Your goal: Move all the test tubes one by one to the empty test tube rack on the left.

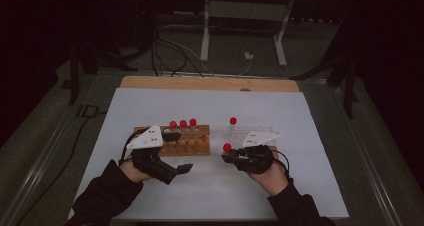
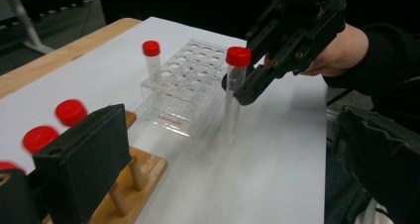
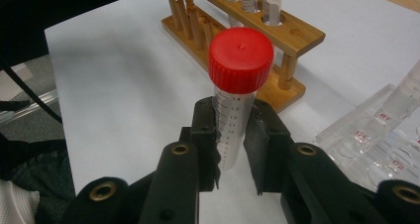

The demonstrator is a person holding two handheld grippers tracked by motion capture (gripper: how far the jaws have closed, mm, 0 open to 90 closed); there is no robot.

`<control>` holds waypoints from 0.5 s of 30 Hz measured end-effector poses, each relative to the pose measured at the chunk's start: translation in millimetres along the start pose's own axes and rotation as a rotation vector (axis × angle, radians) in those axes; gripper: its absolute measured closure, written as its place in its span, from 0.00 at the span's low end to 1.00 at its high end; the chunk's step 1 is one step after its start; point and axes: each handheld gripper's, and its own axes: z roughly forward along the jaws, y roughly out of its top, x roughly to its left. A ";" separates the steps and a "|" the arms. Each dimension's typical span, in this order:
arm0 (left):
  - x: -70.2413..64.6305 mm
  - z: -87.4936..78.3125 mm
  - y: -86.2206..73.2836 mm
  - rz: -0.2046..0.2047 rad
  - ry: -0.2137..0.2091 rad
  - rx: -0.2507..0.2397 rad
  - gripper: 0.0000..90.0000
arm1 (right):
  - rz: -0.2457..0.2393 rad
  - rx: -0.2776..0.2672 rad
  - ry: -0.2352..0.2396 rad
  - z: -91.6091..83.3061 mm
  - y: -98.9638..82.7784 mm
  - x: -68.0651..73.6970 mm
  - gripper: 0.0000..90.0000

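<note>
My right gripper (image 3: 232, 135) is shut on a clear graduated tube with a red cap (image 3: 241, 60), which it holds upright just above the white sheet. In the high view this held tube (image 1: 227, 147) hangs at the near left corner of the clear plastic rack (image 1: 260, 132). A second red-capped tube (image 1: 233, 121) stands in that rack's far left corner. The wooden rack (image 1: 192, 148) carries three red-capped tubes (image 1: 183, 124). My left gripper (image 1: 184, 168) hovers in front of the wooden rack, jaws close together with nothing between them, pointing toward the right gripper (image 2: 237, 92).
A white sheet (image 1: 215, 196) covers the wooden tabletop (image 1: 210, 83). The clear rack (image 2: 190, 70) has many vacant holes. Cables and a white metal stand (image 1: 245, 16) lie on the floor beyond the table. Sleeved forearms come in from the near edge.
</note>
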 end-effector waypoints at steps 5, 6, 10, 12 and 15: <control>-0.3 8.8 6.1 0.010 -0.014 0.010 0.03 | -0.001 -0.001 0.002 0.5 0.5 1.0 0.84; -0.4 10.4 7.3 0.008 -0.019 0.010 0.03 | -0.001 -0.002 0.005 0.6 0.5 1.1 0.84; -0.8 16.4 11.4 0.012 -0.037 0.016 0.03 | 0.002 -0.002 0.011 0.9 0.6 1.7 0.84; -1.2 19.6 13.0 0.012 -0.043 0.017 0.03 | -0.001 -0.002 0.012 0.9 0.7 2.0 0.84; -1.8 24.0 15.5 0.018 -0.050 0.019 0.03 | -0.001 -0.002 0.014 1.2 0.7 2.4 0.84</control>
